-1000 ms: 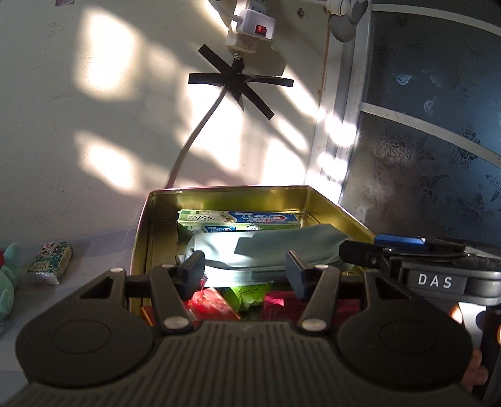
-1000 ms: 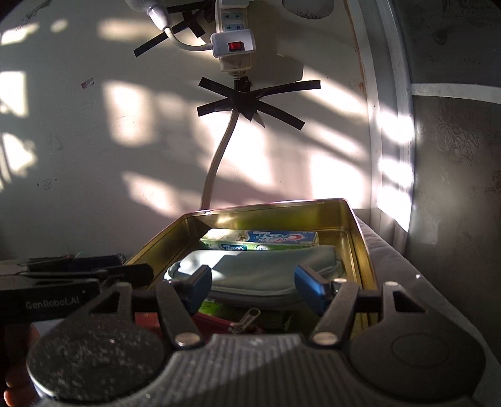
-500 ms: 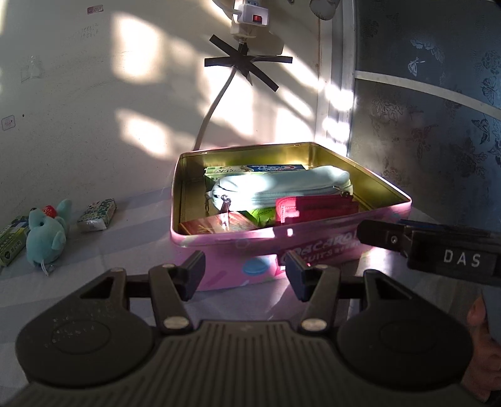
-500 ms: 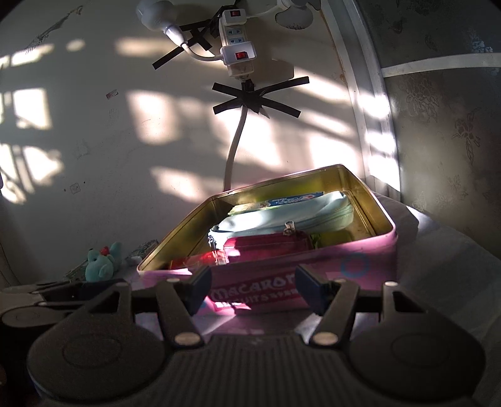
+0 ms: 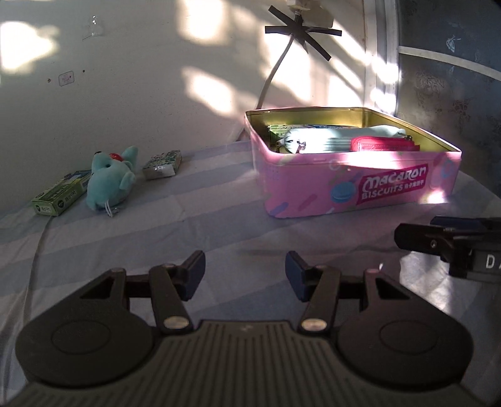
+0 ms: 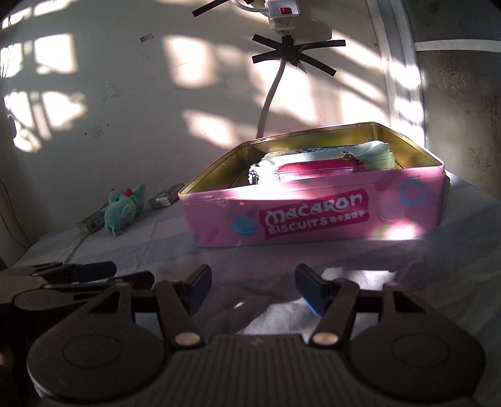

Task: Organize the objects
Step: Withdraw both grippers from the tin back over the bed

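Observation:
A pink biscuit tin (image 5: 360,188) (image 6: 313,216) stands open by the wall. Inside lie a pale green pouch (image 5: 325,137) (image 6: 375,156), a red pouch (image 5: 382,144) (image 6: 319,167) and a toothpaste box (image 5: 288,127). Left of the tin on the cloth are a teal plush toy (image 5: 109,178) (image 6: 122,209), a small patterned packet (image 5: 162,164) (image 6: 166,194) and a green box (image 5: 61,192) (image 6: 92,220). My left gripper (image 5: 245,275) is open and empty, well short of the tin. My right gripper (image 6: 253,286) is open and empty too, in front of the tin.
A striped pale cloth (image 5: 203,225) covers the surface. A white cable (image 5: 275,75) taped with black strips runs down the wall behind the tin. A power strip (image 6: 281,14) hangs above. A dark patterned panel (image 5: 444,78) stands at the right.
Both grippers have drawn back from over the tin and sunk lower. The tin now shows whole with its pink front, and the plush toy, packet and green box have come into view.

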Available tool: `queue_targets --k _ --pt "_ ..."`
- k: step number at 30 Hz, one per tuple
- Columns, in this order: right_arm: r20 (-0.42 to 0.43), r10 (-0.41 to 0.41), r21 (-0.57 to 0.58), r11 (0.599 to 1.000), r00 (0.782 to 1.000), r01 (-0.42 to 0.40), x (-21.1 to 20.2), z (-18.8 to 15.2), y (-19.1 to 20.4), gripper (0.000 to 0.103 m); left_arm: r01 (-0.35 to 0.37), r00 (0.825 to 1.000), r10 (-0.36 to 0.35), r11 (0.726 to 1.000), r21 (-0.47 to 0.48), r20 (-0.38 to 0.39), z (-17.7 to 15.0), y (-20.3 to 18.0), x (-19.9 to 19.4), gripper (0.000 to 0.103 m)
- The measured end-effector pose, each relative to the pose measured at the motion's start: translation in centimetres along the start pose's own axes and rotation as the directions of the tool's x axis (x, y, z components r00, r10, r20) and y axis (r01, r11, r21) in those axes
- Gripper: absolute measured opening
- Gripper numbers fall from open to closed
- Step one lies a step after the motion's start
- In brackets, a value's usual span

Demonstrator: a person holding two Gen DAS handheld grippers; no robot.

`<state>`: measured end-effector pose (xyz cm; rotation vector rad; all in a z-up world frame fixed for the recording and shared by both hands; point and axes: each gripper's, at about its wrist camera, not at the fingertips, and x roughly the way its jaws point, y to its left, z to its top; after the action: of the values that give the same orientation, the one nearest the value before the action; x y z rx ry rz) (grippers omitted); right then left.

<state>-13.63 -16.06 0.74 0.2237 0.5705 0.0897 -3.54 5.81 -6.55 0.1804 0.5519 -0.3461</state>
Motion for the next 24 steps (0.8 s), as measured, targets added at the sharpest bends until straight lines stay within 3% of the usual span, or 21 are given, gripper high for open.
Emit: queue_targets --k 10,24 --pt "-0.066 0.042 -0.065 0.997 0.997 -0.046 2.7 -0.6 4.6 0.062 -0.096 0.995 0.096 0.995 -0.028 -0.013 -1.3 4.8 0.2 0.058" --pt "-0.132 0.076 -0.145 0.985 0.988 -0.095 6.2 -1.0 9.7 0.062 -0.18 0.983 0.177 0.98 -0.084 -0.043 -1.9 11.2 1.0 0.058"
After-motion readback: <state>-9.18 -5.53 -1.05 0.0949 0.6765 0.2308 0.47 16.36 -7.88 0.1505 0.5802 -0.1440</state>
